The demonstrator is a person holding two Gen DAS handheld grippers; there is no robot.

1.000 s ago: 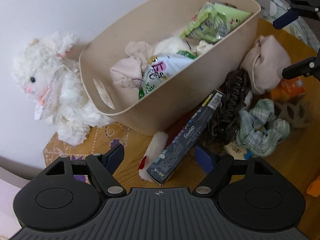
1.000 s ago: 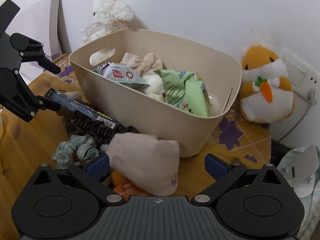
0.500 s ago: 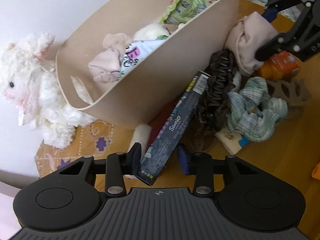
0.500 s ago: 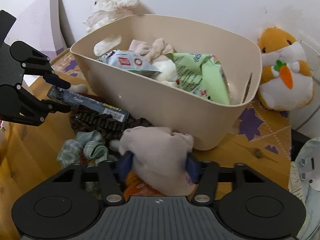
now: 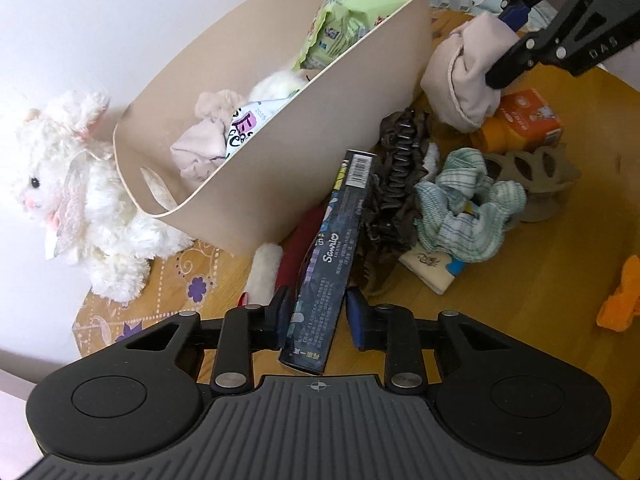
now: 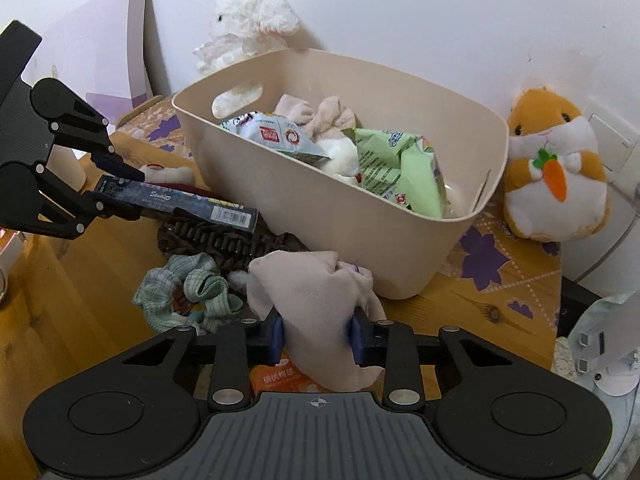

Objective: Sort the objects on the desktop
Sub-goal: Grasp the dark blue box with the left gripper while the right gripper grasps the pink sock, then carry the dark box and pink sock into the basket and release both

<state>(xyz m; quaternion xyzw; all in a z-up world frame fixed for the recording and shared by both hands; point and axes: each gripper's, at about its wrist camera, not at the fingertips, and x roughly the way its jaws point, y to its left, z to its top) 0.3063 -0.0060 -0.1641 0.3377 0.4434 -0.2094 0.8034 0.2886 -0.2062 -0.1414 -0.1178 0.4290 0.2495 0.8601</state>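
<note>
- Left claw [image 5: 316, 316] is closing on the near end of a dark box [image 5: 332, 252]; stiff, light card, it rests on the table [image 5: 540, 320] clutter, angled toward the bin [image 5: 256, 184].
- Right claw [image 6: 318, 334] is closing, pads squeezing a pink cloth bundle [image 6: 316, 300] beside the bin; soft and compressible, so take it mid-bulk.

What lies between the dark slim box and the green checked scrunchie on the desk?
A brown hair claw clip lies between the dark slim box and the green checked scrunchie, clearest in the left wrist view.
</note>
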